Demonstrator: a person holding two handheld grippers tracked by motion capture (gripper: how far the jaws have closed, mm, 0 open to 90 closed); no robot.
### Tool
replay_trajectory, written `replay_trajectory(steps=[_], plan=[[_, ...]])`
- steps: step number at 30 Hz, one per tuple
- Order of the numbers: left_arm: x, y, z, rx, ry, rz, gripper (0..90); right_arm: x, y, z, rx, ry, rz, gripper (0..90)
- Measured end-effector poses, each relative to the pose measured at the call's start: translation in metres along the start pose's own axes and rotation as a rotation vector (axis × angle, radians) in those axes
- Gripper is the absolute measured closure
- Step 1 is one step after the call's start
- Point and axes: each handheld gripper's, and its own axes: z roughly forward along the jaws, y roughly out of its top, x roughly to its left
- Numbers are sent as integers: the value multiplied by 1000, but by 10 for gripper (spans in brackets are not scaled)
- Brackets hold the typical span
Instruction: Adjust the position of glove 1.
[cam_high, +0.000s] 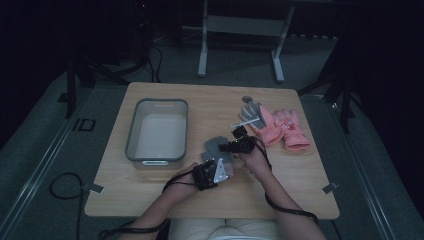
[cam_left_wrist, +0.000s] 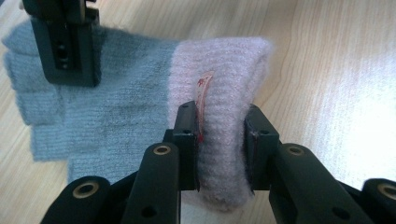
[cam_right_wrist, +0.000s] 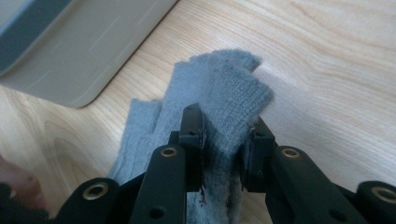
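grey knit glove (cam_high: 216, 146) lying flat on the wooden table (cam_high: 150, 190), just right of the grey bin (cam_high: 133, 131) and held at both ends. left gripper (cam_left_wrist: 220, 140), seen from its own camera, is clamped on the glove's pale pink cuff (cam_left_wrist: 219, 88), the ribbed fabric bunched between the two pads; a thin red-marked label stands up from the cuff beside one pad. the near end of the cuff drops below the jaws and its edge cannot be made out. right gripper (cam_right_wrist: 223, 140) is pinched on the finger end of the same glove, the grey knit pushed up into a fold between its pads; how many of the glove's fingers (cam_right_wrist: 140, 116) are caught is hard to tell, since the fabric below the pads is covered by the jaws. in the left gripper view, the right gripper shows as a dark block cut off at the upper left corner, over the glove's fingers. in the high view the scene is dim, both hands cover much of the glove, and the grip points themselves are hidden. farther right on the table lie pink gloves (cam_high: 287, 131), partly overlapped by a second grey glove (cam_high: 251, 113) whose outline is indistinct. only a corner of the bin enters the right gripper view.
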Motion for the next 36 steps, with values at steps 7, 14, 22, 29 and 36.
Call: replay_trajectory(steps=[7,14,22,29,36], plan=[[26,22,-33,-25,-29,8,707,5,13,-27,-73,6,7,747],[47,36,-57,-24,-47,27,707,20,28,-48,-129,-21,-25,747],[70,40,-81,-26,-40,40,707,31,52,-55,-160,-7,-25,747],[83,35,-95,-9,-13,65,706,47,76,-52,-167,-5,-54,747],[98,20,-111,21,-6,71,706,61,93,-41,-169,10,-71,747]])
